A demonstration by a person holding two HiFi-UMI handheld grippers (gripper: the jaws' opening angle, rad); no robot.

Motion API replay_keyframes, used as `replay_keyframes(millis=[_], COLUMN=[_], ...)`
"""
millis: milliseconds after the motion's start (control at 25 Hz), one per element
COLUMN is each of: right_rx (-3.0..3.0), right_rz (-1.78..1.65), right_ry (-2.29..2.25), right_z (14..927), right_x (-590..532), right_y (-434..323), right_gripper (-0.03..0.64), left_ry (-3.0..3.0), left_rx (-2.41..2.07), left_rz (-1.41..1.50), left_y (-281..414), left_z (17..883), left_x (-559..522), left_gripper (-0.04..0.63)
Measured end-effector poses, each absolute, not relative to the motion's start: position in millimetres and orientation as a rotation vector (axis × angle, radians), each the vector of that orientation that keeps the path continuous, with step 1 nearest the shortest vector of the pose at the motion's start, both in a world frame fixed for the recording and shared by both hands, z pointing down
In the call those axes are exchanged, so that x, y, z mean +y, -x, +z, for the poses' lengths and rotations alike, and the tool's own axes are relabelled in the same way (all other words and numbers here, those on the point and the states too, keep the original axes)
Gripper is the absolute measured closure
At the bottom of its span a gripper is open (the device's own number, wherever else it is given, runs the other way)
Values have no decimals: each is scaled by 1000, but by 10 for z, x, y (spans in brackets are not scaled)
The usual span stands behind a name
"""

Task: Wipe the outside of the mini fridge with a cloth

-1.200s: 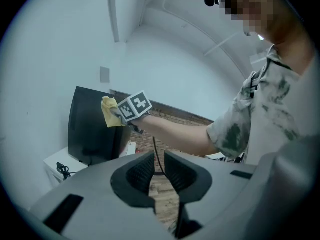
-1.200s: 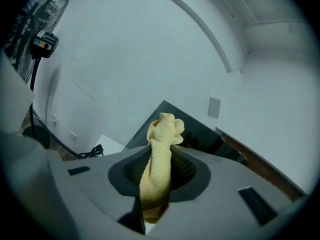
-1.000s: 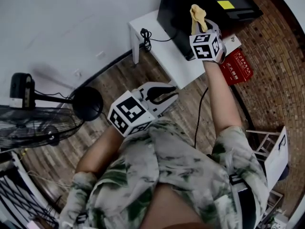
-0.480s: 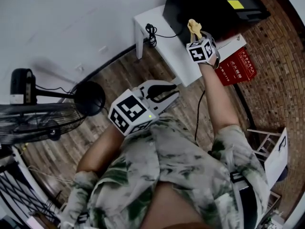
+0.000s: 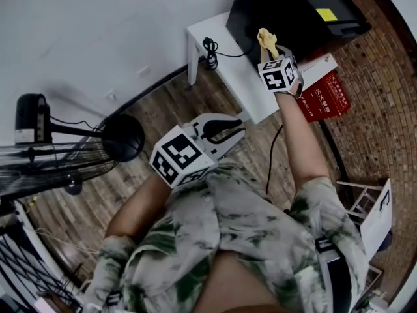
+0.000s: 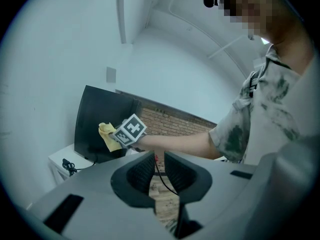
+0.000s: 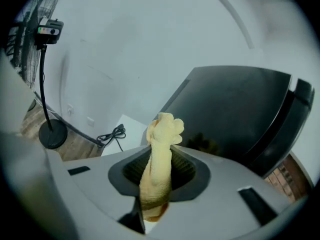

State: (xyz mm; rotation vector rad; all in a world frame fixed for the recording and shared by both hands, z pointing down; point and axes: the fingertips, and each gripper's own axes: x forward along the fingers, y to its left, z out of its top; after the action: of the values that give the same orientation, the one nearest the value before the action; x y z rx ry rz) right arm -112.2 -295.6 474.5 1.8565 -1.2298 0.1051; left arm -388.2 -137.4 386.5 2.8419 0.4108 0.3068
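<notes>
2 grippers, 1 yellow cloth (image 7: 161, 154) by the mini fridge (image 7: 235, 109).
Right gripper (image 7: 161, 173) clamps the cloth; left gripper (image 6: 159, 171) idles, jaws slightly apart, empty.

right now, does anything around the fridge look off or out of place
Nothing spilled or damaged. The one oddity: the yellow cloth is bunched into a roll in the right gripper, not spread flat, close by the black mini fridge.

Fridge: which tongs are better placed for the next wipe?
Right. The right tongs are shut on the yellow cloth, held up beside the black fridge. The left tongs are empty, down near the person's body, away from the fridge.
</notes>
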Motion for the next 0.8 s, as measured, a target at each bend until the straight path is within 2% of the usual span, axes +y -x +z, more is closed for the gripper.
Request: replay_keyframes(millis=[520, 800], right_rx=[-1220, -1181], right_rz=[-203, -179], right_ry=[-2109, -2133], right_z=[2927, 2919], right_x=[-3472, -3662], right_y=[1143, 957], right_gripper=[520, 520], left_ry=[-2846, -2843], left_rx=[413, 351], left_rz=[280, 273], left_y=[3927, 3980], left_z=[3813, 3836], left_x=[-1387, -1512], left_gripper=[535, 535])
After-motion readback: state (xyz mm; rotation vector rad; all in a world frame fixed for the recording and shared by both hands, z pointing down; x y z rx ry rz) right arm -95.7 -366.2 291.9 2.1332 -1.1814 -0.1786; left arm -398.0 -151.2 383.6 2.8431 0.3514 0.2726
